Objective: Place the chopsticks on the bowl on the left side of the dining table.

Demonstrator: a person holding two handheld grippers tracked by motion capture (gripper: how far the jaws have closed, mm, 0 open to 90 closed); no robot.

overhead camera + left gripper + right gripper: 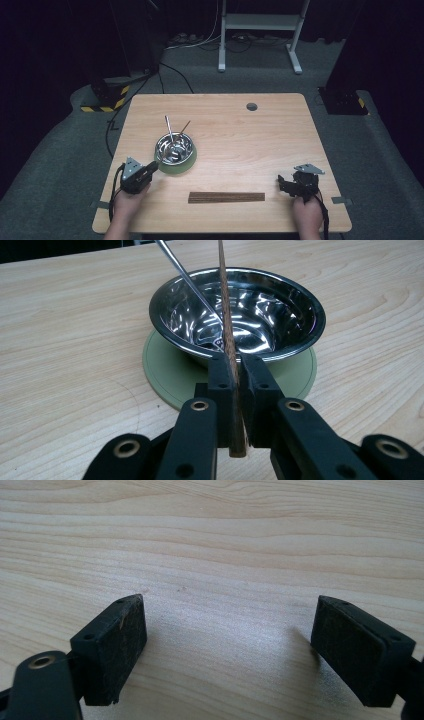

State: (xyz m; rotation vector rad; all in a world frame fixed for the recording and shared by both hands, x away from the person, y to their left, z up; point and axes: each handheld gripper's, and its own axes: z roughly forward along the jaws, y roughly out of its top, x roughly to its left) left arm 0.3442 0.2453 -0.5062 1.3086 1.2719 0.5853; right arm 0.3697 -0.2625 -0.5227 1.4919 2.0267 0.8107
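A shiny steel bowl (pixel 174 147) (pixel 250 310) stands on a round green mat (pixel 181 165) (pixel 170 370) left of the table's middle. A thin metal stick (pixel 169 127) (pixel 185 275) leans in the bowl. My left gripper (pixel 154 167) (pixel 236 375) is at the bowl's near-left rim, shut on a brown wooden chopstick (pixel 185 126) (pixel 225 315) that slants up across the bowl. At the front right, my right gripper (pixel 286 181) (pixel 227 635) stands open low over bare wood, nothing between its jaws.
A dark wooden strip (pixel 226 197), perhaps a row of chopsticks, lies along the front edge between the two hands. The table (pixel 250 135) has a grey cable hole (pixel 251 106) at the back. Beyond it are dark stands and a white frame on the floor.
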